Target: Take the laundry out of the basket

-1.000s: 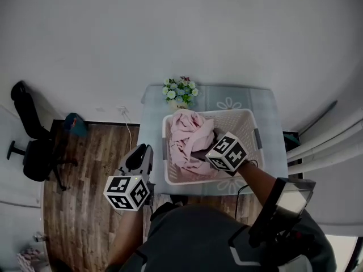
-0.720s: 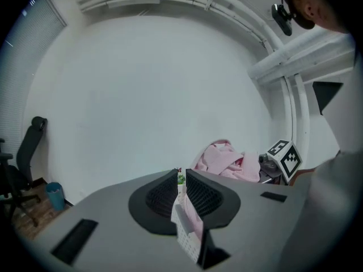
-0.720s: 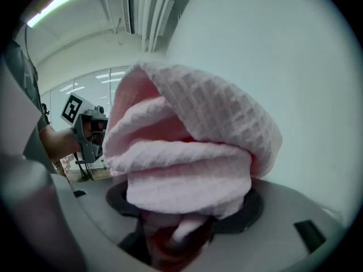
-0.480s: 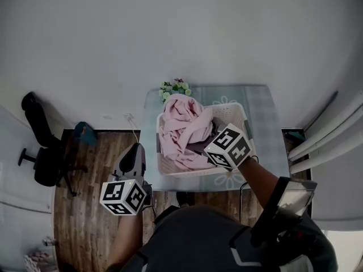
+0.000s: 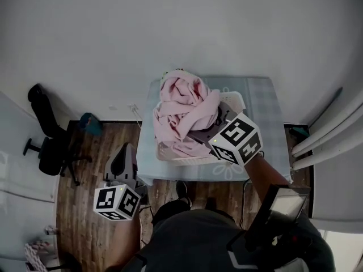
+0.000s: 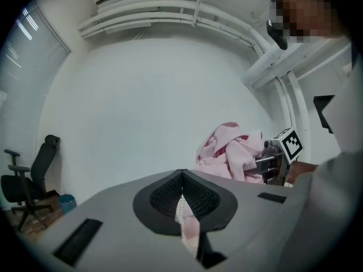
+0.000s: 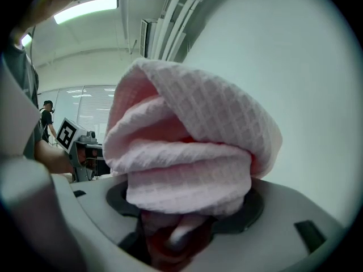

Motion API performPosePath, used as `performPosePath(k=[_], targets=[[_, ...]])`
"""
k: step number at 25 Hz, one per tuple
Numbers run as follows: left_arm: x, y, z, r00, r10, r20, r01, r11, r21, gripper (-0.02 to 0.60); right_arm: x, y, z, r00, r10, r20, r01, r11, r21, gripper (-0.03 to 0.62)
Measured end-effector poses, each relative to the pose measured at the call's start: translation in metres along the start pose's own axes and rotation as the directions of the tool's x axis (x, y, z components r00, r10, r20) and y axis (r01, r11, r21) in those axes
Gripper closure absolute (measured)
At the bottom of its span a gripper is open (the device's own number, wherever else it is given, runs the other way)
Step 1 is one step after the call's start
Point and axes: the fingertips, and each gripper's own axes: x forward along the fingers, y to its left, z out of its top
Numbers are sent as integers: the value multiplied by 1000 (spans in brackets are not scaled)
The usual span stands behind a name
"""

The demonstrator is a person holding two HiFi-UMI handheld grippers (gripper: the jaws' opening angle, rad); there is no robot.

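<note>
A bundle of pink waffle-weave laundry (image 5: 184, 109) hangs bunched above the white basket (image 5: 239, 99) on the glass table (image 5: 262, 98). My right gripper (image 5: 199, 134) is shut on its lower folds, which fill the right gripper view (image 7: 187, 152) and hide the jaws. Off to the left, low over the wooden floor and clear of the table, my left gripper (image 5: 126, 153) has its jaws together. In the left gripper view a thin pale strip shows between the jaws of the left gripper (image 6: 184, 211); I cannot tell what it is. The laundry (image 6: 229, 152) and right gripper (image 6: 273, 162) show beyond.
A black office chair (image 5: 48, 135) and a teal bin (image 5: 91, 123) stand on the floor at the left. Flowers (image 5: 167, 73) peek out behind the laundry. White pipes (image 5: 329, 135) run along the right wall. A person (image 7: 47, 117) stands far off.
My right gripper has risen with the pink laundry, which has come up out of the basket. The left gripper has dropped a little lower and to the left.
</note>
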Motion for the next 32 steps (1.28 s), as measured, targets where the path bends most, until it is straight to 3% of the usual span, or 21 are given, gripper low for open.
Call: performPosePath(k=[10,16,18,21,23,32], targets=[[-21,-6,15,997,31,74,-37,996,79,571,-23,16,50,992,19,124,-9,997,-76,261],[-1,11,-34,993,65,103,-74,993,94,571,3,1,23,979,57,195,-42,996,-82,261],[-18,35,-19,991,81,108,-91,991,94,571,20,23,48,977,71,203,-52,994,-98,261],[-76,90,41,989,97,115,-104,992,65,571,50,92,126,978,85,192,-63,991,-118,261],[-102,114,60,986,113,123,-121,991,53,571,66,124,154,976,111,190,-88,988,-127,261],[-167,181,60,968,198,155,-205,978,29,571,121,208,164,957,208,202,-182,973,-144,261]])
